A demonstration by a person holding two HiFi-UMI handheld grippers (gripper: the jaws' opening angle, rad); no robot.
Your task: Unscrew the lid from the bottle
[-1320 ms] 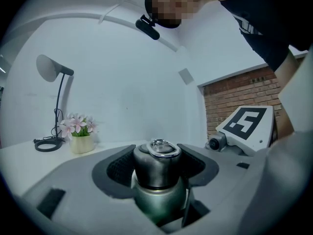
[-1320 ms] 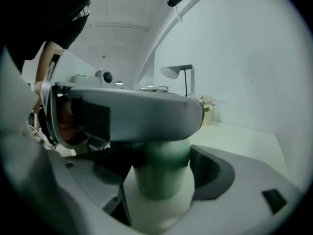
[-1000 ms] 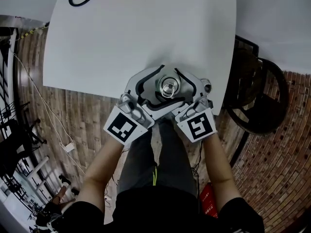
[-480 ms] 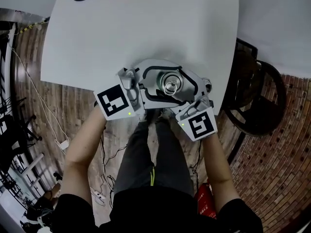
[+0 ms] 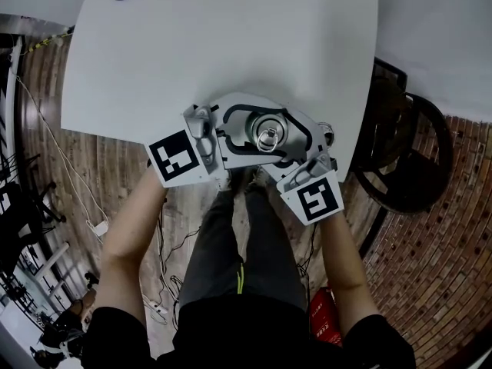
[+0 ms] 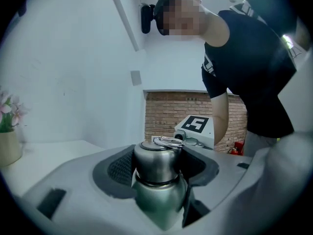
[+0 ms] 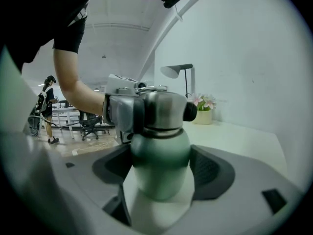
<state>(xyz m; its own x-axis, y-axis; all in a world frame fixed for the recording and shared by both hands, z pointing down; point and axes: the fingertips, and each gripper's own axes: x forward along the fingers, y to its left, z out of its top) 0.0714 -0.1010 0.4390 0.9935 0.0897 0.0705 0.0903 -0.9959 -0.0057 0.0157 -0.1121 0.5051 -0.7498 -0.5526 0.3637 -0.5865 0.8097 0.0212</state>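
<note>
Your left gripper (image 6: 156,174) is closing its jaws on the steel lid (image 6: 156,159), pads against both sides. Your right gripper (image 7: 160,175) clamps the green bottle (image 7: 159,158) upright at the white table (image 5: 231,44)'s near edge

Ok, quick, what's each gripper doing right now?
Left gripper: jaws closing on the lid, pads at its sides.
Right gripper: closed on the bottle, holding its body.
</note>
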